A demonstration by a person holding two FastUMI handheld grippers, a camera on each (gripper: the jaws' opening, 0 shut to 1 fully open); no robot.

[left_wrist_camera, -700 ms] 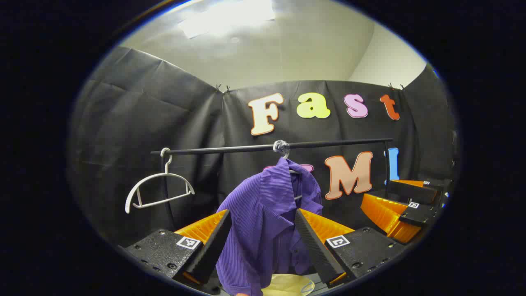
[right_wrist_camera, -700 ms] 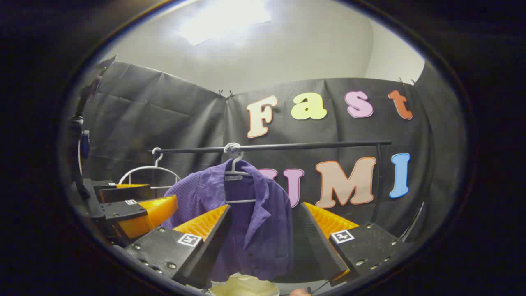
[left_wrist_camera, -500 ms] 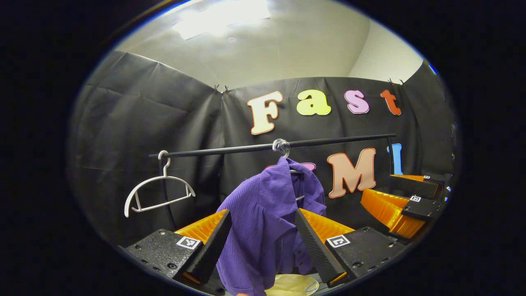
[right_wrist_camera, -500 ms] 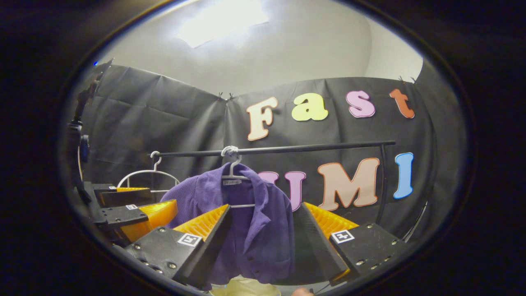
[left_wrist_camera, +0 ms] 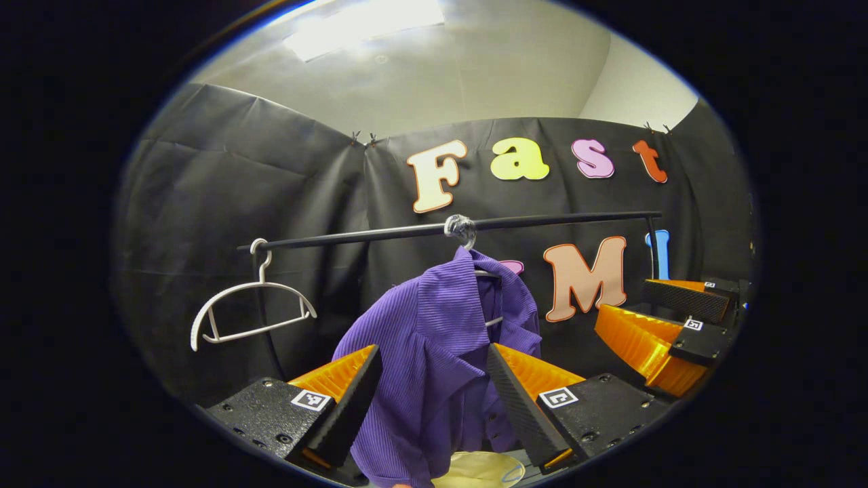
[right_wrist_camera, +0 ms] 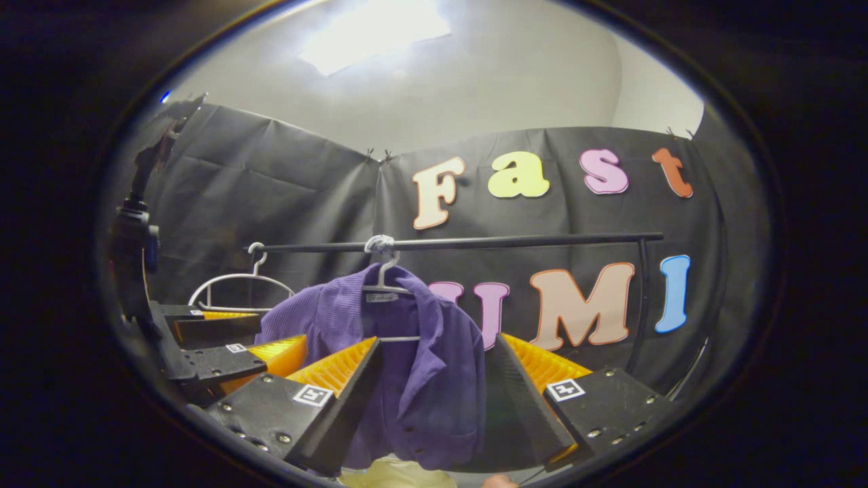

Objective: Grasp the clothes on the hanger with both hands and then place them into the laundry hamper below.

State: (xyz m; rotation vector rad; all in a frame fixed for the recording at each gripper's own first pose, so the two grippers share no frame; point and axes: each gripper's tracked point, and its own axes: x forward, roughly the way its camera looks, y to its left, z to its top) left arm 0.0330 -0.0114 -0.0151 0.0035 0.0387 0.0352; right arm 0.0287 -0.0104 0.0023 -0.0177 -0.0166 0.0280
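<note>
In the left gripper view, the left gripper (left_wrist_camera: 434, 379) has its black-and-orange jaws wide apart, framing a purple ribbed button-up shirt (left_wrist_camera: 434, 352) without pressing on it. The shirt hangs on a hanger from a thin black horizontal rail (left_wrist_camera: 542, 222). An empty white plastic hanger (left_wrist_camera: 251, 308) hangs near the rail's left end. A pale cream laundry hamper (left_wrist_camera: 478, 469) peeks below the shirt. The right gripper (left_wrist_camera: 668, 325) shows at the right edge.

In the right gripper view, the right gripper (right_wrist_camera: 434, 386) holds its jaws apart, the shirt (right_wrist_camera: 420, 366) between them and farther off, untouched, draped on its white hanger. The left gripper (right_wrist_camera: 224, 342) sits at the left, beside the shirt's shoulder.
</note>
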